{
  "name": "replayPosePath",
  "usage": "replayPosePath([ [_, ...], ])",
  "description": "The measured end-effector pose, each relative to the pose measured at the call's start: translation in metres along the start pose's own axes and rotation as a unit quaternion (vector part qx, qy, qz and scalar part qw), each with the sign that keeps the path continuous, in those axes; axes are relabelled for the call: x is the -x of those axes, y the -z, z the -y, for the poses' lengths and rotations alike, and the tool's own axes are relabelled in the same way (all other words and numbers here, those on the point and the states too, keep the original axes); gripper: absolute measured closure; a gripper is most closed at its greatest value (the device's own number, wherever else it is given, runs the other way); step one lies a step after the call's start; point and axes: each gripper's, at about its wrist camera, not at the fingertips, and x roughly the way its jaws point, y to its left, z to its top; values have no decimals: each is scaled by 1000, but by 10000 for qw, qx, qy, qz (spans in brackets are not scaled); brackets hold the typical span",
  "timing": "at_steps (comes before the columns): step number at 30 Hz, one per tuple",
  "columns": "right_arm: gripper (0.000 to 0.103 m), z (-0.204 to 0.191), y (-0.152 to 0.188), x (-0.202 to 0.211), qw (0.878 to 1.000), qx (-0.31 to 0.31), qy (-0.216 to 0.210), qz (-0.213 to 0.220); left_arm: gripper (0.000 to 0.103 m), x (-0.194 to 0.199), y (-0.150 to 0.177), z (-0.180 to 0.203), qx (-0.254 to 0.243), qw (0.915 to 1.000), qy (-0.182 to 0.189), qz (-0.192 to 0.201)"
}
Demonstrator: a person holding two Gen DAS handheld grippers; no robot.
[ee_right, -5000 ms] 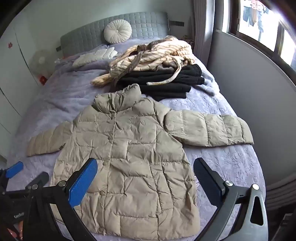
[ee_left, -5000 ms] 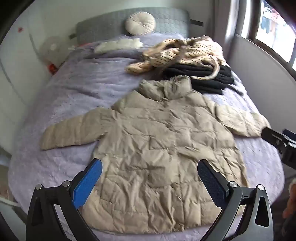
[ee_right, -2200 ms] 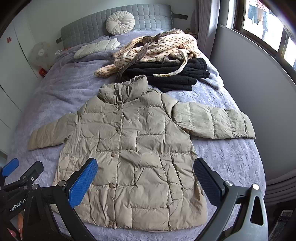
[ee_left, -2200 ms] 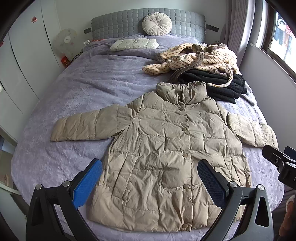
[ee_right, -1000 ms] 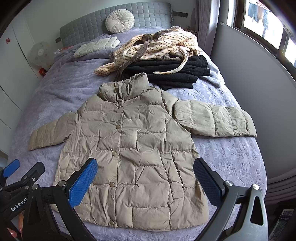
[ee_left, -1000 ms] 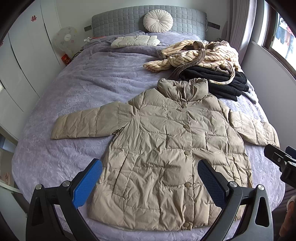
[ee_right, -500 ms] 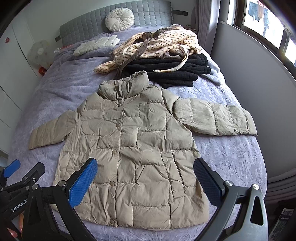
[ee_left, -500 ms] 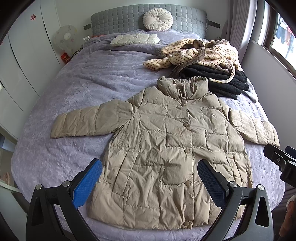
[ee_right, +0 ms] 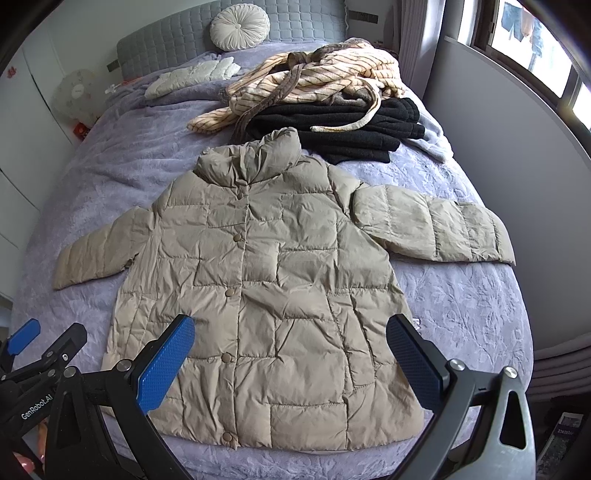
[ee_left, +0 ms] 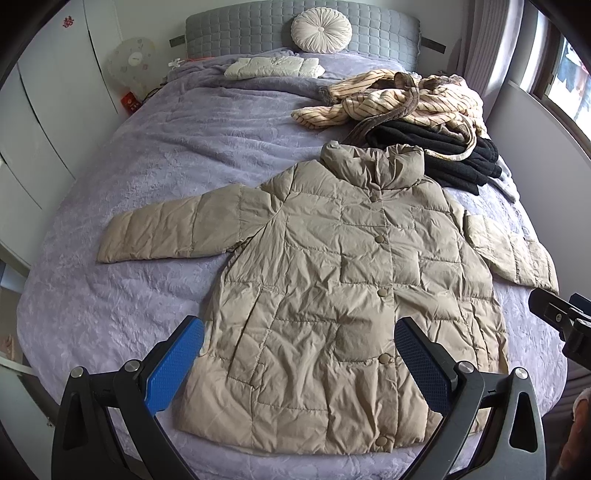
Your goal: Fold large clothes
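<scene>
Two claws hang over the foot of a bed (ee_left: 110, 177), both with their jaws spread wide and gripping nothing. Just ahead of the left claw (ee_left: 299, 354) lies a beige puffer jacket (ee_left: 332, 277), spread flat and front side up on the lilac bedspread, buttoned down the middle, collar pointing away from the claw. Its hem sits nearest the claw, showing between the two blue-padded fingers (ee_left: 173, 365). One sleeve reaches out ahead and to the left of this claw; the other runs off to the right, toward the black tip of the right claw (ee_left: 554, 314) that pokes in at the right edge.

From the right claw (ee_right: 291, 354), the same jacket (ee_right: 266, 280) fills the view straight ahead, hem between the fingers, neither finger touching the fabric as far as can be told. The right sleeve lies ahead and to the right, near the bed's edge. The left claw (ee_right: 22, 339) shows low at the left.

Beyond the collar, farther from both claws, a folded black garment (ee_right: 351, 129) rests with a cream striped robe (ee_right: 314, 77) heaped on top; the black one sits just beside the collar. Farther still are a folded white quilted piece (ee_left: 273, 68), a round pale cushion (ee_left: 321, 29) against the grey padded headboard (ee_left: 240, 26), and a small fan (ee_left: 133, 59) left of the bed.
</scene>
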Motion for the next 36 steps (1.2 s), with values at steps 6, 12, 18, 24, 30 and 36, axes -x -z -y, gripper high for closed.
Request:
replayPosePath([
  [6,0,-20,-15,-9,9993,-36,-167,-334,0,-13,-7,-20,112,9997,101,-182],
  [12,0,-55,-19,-37,9970,176,-307,-688,0,-52,-11,-64,480,9972,316,-482],
  [18,0,-98,-20,-74,9924,360,-603,-1009,0,-109,-16,-130,1126,9904,480,-645],
  [24,0,-142,-15,-115,9866,391,-1186,-1049,0,-179,-23,-215,2091,9739,680,-568],
  [30,0,-179,-12,-161,9729,191,-1809,-1425,0,-245,-38,-285,2882,9525,941,-295],
  [36,0,-203,-6,-192,9723,480,-1766,-1456,0,-308,-58,-335,3396,9352,976,-213],
])
